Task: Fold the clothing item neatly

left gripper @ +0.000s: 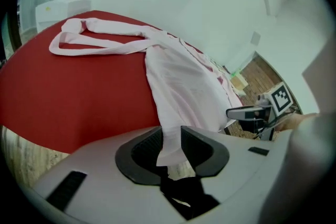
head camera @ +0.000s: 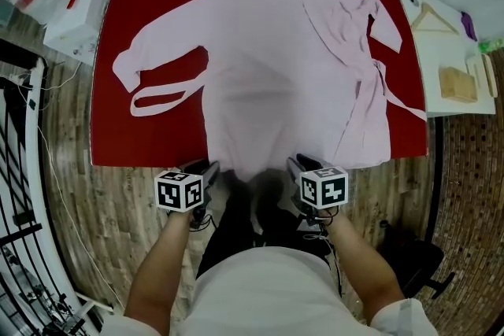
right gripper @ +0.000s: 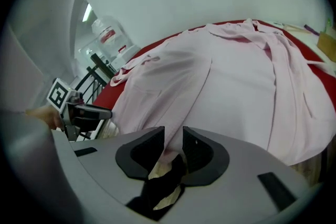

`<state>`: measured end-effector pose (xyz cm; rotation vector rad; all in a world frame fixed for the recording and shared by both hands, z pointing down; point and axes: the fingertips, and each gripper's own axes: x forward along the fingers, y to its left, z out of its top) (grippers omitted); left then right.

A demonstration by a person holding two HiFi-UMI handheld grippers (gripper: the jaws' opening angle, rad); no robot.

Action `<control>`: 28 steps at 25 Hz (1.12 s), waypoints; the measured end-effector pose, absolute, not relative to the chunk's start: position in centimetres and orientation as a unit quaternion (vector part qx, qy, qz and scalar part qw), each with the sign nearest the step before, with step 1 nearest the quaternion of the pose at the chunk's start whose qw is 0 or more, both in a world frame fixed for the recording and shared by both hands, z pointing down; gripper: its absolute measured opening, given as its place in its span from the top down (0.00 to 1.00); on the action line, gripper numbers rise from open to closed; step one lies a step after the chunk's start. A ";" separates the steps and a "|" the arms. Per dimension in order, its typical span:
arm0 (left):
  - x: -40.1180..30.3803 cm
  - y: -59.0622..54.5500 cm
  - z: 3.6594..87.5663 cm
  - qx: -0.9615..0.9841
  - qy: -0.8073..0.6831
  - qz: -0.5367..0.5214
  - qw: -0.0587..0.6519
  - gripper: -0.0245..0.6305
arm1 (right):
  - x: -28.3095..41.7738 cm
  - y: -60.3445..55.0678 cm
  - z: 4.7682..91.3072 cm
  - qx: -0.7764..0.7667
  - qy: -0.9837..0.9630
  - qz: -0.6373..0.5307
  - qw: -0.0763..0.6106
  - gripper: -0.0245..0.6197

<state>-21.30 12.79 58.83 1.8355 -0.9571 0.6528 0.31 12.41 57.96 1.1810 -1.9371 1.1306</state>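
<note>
A pink robe (head camera: 291,67) lies opened out over a red table (head camera: 118,138), collar toward the far edge and hem hanging just over the near edge, where the person stands with a gripper in each hand. From the head view I count one robe, two sleeves, two grippers and two arms. One sleeve (head camera: 153,43) reaches toward the left edge. The other sleeve (head camera: 379,21) lies bunched near the far right corner. A belt loop (head camera: 157,100) rests on the bare red below the first sleeve, and a second strap (head camera: 402,102) trails to the right edge. That view shows the left gripper (head camera: 209,168) and right gripper (head camera: 294,163) at the hem, but not how their jaws sit. The gripper views settle it. The left gripper view shows its two dark jaws nearly together, pinching a narrow fold of hem that rises from them onto the table, with the other gripper beyond it. The right gripper view shows its jaws likewise closed on a pinch of pink cloth, the robe spreading away over the table. Only that view shows a water jug (right gripper: 107,36) by the wall. Only the head view shows a white box (head camera: 79,4) off the far left corner, and a white side table (head camera: 441,51) off the right edge carrying one wooden hanger (head camera: 431,16).
</note>
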 end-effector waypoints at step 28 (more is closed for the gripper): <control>-21.8 15.1 61.6 0.714 -0.464 0.240 0.466 0.79 | -2.0 15.4 59.3 0.386 -0.754 0.437 0.302 0.92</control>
